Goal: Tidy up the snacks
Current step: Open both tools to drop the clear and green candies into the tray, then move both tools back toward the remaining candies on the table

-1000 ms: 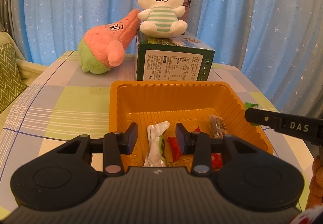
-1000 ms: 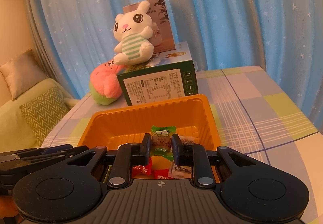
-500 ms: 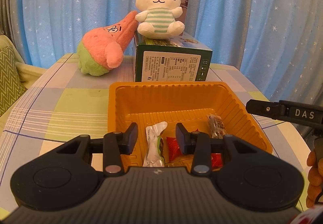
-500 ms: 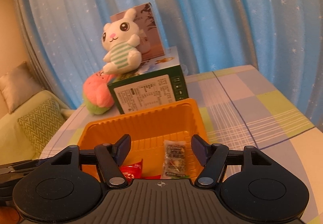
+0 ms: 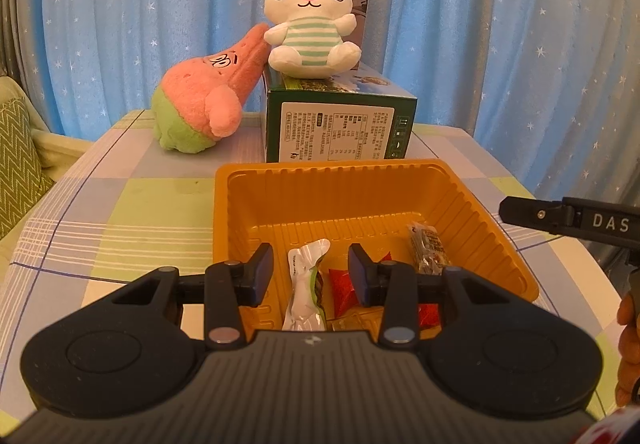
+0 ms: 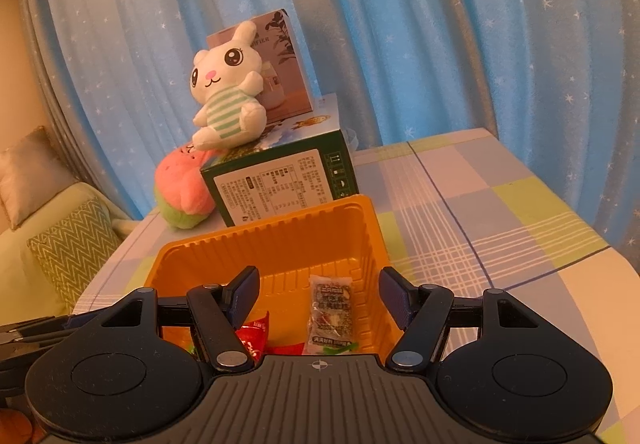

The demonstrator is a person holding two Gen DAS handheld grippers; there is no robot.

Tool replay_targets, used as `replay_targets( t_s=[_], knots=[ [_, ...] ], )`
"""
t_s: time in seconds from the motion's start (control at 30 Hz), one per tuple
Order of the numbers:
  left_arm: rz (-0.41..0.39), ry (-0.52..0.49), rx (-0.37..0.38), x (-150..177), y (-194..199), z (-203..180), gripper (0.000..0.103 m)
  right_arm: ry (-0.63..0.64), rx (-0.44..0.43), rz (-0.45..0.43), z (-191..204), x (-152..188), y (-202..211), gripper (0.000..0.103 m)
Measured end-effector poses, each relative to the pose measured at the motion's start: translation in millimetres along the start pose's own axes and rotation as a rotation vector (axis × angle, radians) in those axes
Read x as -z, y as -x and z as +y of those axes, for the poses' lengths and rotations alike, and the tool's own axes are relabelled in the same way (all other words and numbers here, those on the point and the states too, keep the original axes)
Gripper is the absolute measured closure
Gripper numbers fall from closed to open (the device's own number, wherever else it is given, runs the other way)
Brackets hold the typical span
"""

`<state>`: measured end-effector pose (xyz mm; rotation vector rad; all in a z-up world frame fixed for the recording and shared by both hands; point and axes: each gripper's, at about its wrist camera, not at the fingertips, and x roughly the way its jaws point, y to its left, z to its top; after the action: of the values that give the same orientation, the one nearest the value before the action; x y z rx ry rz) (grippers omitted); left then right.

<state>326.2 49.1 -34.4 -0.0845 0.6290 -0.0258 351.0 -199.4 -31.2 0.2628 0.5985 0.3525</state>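
Note:
An orange plastic tray [image 5: 352, 184] [image 6: 280, 240] sits on the checked table and holds several wrapped snacks. In the left wrist view a white-and-green wrapped snack [image 5: 306, 284], a red packet [image 5: 344, 284] and a dark clear-wrapped snack [image 5: 426, 248] lie in it. My left gripper [image 5: 311, 274] is open and empty over the tray's near edge. My right gripper [image 6: 318, 292] is open wide and empty above the dark snack [image 6: 330, 308] and a red packet [image 6: 252, 336]. Its finger [image 5: 568, 220] shows at the right of the left wrist view.
A green box [image 5: 340, 124] [image 6: 280, 184] stands behind the tray with a white rabbit plush [image 5: 310, 24] [image 6: 228, 92] on top. A pink-and-green plush [image 5: 204, 108] lies to its left. A sofa with a zigzag cushion [image 6: 72, 240] is left of the table.
My right gripper opened and let a green-wrapped snack drop into the tray, then pulled back a little. My left gripper stayed open and hardly moved.

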Motion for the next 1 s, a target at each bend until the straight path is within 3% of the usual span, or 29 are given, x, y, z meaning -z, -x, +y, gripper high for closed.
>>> replay_targets(
  t_s=[0.5, 0.8, 1.0],
  knots=[
    [-0.057, 0.036, -0.009, 13, 50, 8, 0.065, 0.012, 0.045, -0.020, -7, 30, 58, 0.037],
    [-0.051, -0.021, 0.014, 53, 105, -15, 0.050, -0.033, 0.051, 0.031, 0, 68, 105, 0.037],
    [0.008, -0.030, 0.032, 94, 128, -24, 0.046, -0.094, 0.072, 0.105, 3, 98, 125, 0.037]
  ],
)
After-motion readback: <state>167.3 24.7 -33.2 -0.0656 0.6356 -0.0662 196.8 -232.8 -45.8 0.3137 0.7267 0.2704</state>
